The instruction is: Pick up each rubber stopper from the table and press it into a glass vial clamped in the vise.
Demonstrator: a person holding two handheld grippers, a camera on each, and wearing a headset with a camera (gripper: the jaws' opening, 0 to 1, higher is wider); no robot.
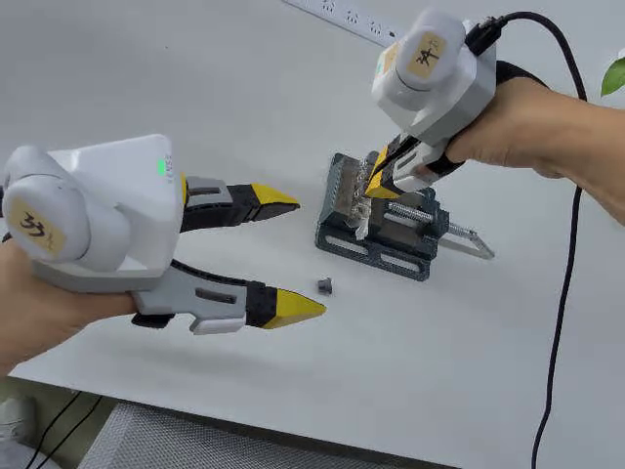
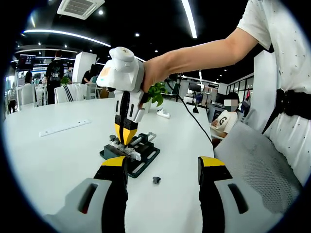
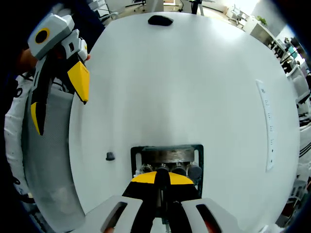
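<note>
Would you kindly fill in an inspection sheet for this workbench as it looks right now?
Surface: white table, no marks seen on the bare parts.
Job's things: vise clamps a row of glass vials; one rubber stopper lies loose on the table, apart from the vise.
Clutter: a dark object near the far table edge.
Grippers: left tool open and empty, above the table near the stopper; right tool shut, tips down at the vials, and anything it grips is hidden.
Cables: black cable runs from the right tool across the table; power strip at the far side.
Surroundings: open office, a person standing, a plant.
</note>
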